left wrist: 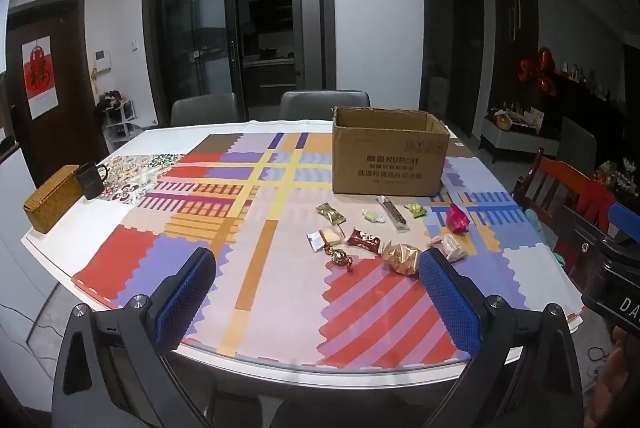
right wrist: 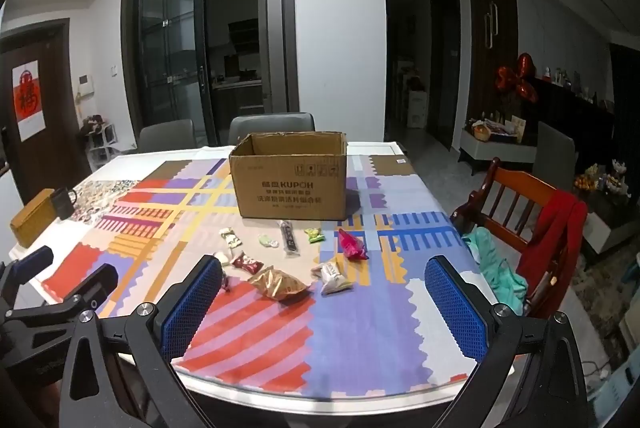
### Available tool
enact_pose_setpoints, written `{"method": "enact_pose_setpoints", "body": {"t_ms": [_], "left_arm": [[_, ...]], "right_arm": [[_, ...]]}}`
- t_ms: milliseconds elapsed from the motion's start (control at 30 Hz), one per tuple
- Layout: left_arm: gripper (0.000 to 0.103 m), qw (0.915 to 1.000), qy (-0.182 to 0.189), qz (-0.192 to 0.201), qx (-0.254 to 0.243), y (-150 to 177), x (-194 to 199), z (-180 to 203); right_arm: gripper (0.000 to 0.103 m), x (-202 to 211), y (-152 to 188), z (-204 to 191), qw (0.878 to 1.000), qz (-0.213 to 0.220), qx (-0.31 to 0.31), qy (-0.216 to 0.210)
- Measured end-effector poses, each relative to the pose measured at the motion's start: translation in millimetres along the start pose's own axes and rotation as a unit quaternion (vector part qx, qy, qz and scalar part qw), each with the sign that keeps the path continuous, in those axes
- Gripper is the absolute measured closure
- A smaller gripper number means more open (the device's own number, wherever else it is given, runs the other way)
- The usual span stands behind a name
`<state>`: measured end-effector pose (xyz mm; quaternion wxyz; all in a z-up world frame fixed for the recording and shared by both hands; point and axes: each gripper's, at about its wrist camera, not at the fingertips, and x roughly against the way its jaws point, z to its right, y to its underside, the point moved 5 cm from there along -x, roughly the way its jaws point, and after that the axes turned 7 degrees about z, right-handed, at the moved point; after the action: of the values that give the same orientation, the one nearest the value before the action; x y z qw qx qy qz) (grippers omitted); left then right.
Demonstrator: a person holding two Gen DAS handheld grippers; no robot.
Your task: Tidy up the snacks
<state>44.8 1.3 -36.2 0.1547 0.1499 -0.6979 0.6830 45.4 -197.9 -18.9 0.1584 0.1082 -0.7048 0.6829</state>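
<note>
An open cardboard box [left wrist: 390, 157] [right wrist: 292, 183] stands on the patterned tablecloth. In front of it lie several wrapped snacks: a gold packet [left wrist: 401, 258] [right wrist: 280, 284], a dark red packet [left wrist: 363, 240] [right wrist: 248, 263], a pink packet [left wrist: 457, 218] [right wrist: 351, 244], a white packet [left wrist: 450, 247] [right wrist: 333, 274], a long dark stick [left wrist: 394, 214] [right wrist: 289, 238] and small green sweets [left wrist: 415, 209] [right wrist: 314, 236]. My left gripper [left wrist: 316, 292] hovers open over the near table edge, nothing between its blue pads. My right gripper [right wrist: 324, 304] is also open and empty, the snacks just beyond it.
A woven box [left wrist: 52, 203] and a dark mug [left wrist: 91, 179] sit at the table's left edge. Two grey chairs [left wrist: 324, 103] stand behind the table. A wooden chair [right wrist: 520, 211] with red and green cloths stands at the right.
</note>
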Motion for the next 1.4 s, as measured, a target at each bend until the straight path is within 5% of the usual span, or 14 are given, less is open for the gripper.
{"method": "enact_pose_setpoints", "body": {"t_ms": [1400], "left_arm": [[0.000, 1.0000, -0.005, 0.001, -0.004, -1.6, 3.2, 0.6]], "right_arm": [[0.000, -1.5, 0.9, -0.4, 1.000, 0.000, -0.002, 0.000]]}}
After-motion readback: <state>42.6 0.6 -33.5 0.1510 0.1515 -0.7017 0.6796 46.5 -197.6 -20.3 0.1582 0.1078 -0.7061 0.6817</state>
